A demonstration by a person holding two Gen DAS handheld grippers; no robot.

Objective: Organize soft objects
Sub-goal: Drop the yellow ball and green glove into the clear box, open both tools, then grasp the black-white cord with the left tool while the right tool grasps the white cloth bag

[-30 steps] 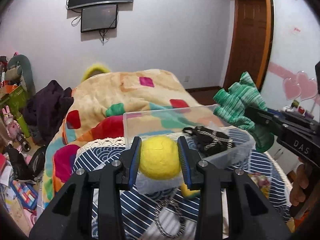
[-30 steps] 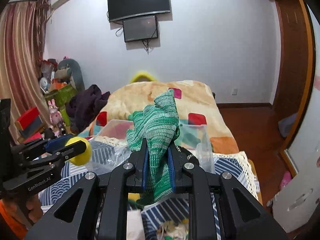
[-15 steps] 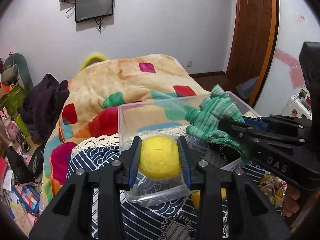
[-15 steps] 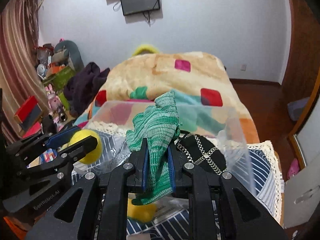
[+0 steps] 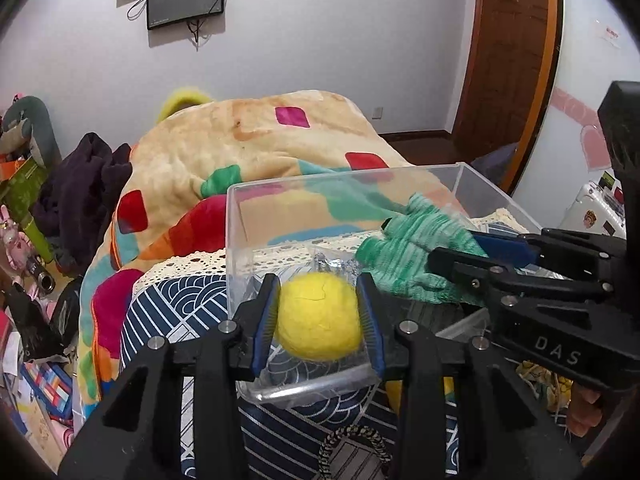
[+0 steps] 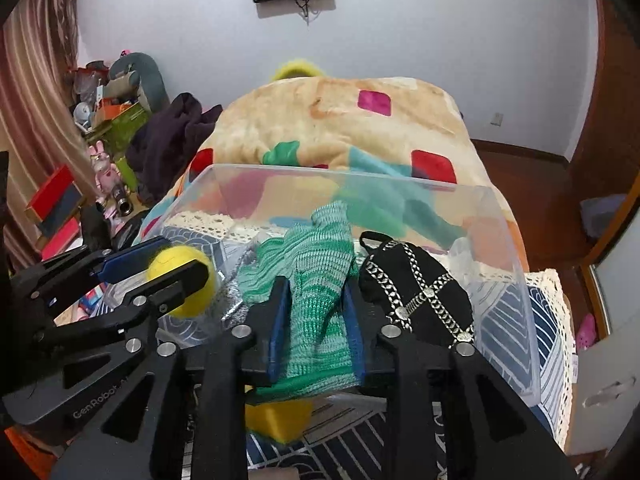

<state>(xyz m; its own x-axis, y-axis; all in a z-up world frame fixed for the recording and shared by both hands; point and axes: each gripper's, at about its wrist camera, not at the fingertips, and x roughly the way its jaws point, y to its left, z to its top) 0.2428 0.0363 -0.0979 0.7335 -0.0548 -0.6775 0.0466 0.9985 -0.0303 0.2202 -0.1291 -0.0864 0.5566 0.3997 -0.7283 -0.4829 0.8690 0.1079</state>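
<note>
My left gripper (image 5: 319, 312) is shut on a yellow felt ball (image 5: 319, 322) and holds it over the near left corner of a clear plastic bin (image 5: 234, 216). My right gripper (image 6: 316, 316) has its jaws wider than before, with a green knitted glove (image 6: 316, 280) still between them, low inside the bin (image 6: 516, 280). A black cap with silver chains (image 6: 416, 280) lies in the bin to the right of the glove. The ball (image 6: 180, 280) and left gripper (image 6: 160, 276) show at the left in the right wrist view. The glove (image 5: 412, 248) and right gripper (image 5: 472, 248) show at the right in the left wrist view.
The bin stands on a blue patterned cloth (image 5: 168, 304) with a lace edge. A yellow object (image 6: 280, 420) lies on the cloth below the glove. A braided cord (image 5: 352, 440) lies near me. Behind is a bed with a colourful blanket (image 5: 260, 140).
Both grippers moved forward and down to the bin. The glove went from above the bin to inside it, and the right jaws widened. The left gripper still holds the ball.
</note>
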